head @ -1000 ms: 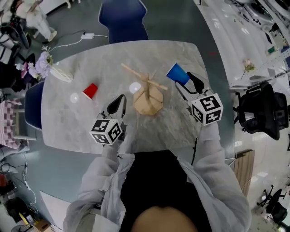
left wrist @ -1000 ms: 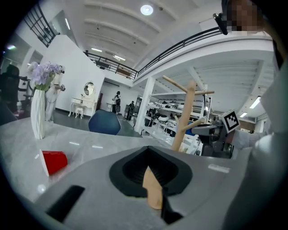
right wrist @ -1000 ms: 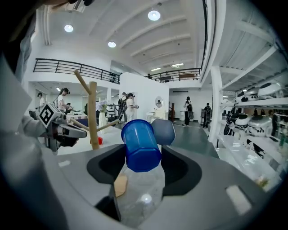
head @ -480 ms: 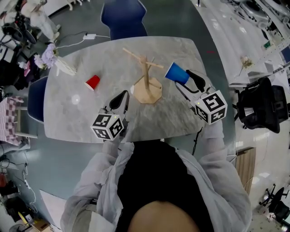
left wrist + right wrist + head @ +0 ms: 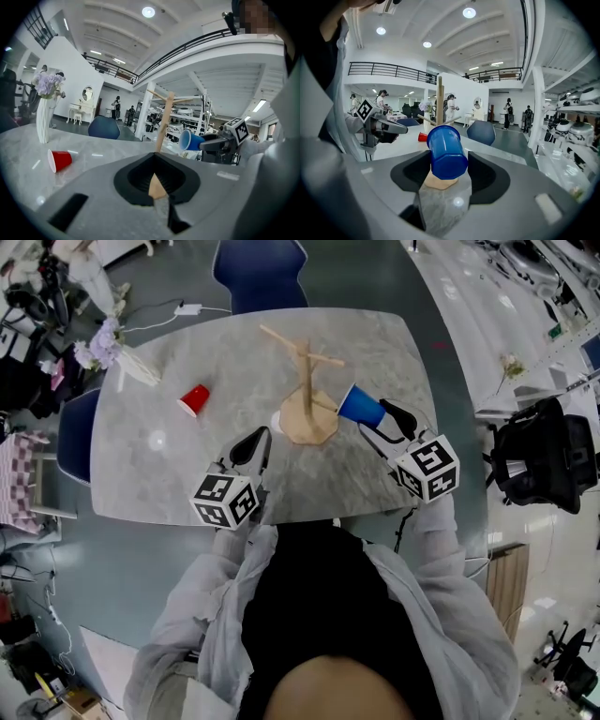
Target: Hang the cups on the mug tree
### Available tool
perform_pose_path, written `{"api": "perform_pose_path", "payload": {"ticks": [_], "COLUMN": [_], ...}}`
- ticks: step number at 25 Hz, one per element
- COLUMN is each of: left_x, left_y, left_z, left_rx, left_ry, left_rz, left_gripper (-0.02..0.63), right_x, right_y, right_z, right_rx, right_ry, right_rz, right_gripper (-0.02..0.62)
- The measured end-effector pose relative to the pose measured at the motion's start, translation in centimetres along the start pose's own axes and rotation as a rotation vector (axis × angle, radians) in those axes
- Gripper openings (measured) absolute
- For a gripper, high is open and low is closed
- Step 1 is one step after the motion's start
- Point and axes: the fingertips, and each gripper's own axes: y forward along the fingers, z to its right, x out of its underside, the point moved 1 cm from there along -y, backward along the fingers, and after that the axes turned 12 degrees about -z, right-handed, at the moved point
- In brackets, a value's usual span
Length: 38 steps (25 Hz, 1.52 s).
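Blue cup (image 5: 361, 407): clamped across its body in the right gripper (image 5: 378, 423), lying sideways in the air, mouth toward the mug tree (image 5: 305, 381)

- Change over the last second: the cup was well off to the right of the tree. It now sits just beside the post, low, over the right edge of the base and under the right-hand peg
- The grip has not altered. The jaws are pressed on the cup's sides as before
- Contact with the post or peg: cannot tell from the head view
- Reading: this looks like the approach for the first hang. The mouth is already aimed inward, so the cup likely has to come up and slip over a peg end. No handle shows on it. Nothing hangs on the tree yet

Red cup (image 5: 194, 399): on its side on the table (image 5: 169, 484), well left of the tree, same spot throughout

Left gripper (image 5: 251, 446): near side of the tree and a little left, low over the table, jaws together with nothing between them. It has stayed put

Beyond the red cup, far left of the tree: a vase of flowers (image 5: 108, 343)

Writing: none readable. The cubes on both grippers carry only black-and-white square markers. Both cups are plain, no brand or label visible
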Motion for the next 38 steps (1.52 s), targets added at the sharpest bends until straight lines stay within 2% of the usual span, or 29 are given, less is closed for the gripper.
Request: {"api": "perform_pose_path", "payload": {"ticks": [9,27,38], "left_x": [0.8,1.4,1.9], "left_y": [0.6,2.3,2.6], "left_z": [-0.8,-5.3,-5.7], "left_rx": [-0.003,-0.063,-0.065], "left_ry": [-0.02,-0.1,-0.117], "left_rz": [-0.019,-0.056,-0.064], "left_gripper": [0.0,0.0,0.0], "right_x": [2.1,1.6,1.5], "right_y": [2.7,9.6,10.2], "right_z": [-0.9,-1.9,-1.7], "right_rx": [-0.034,-0.148,-0.106], "right_ry": [-0.024,-0.048,-0.012], "right_rz": [-0.09,-0.169,-0.145], "right_gripper": [0.262,0.262,0.264]}}
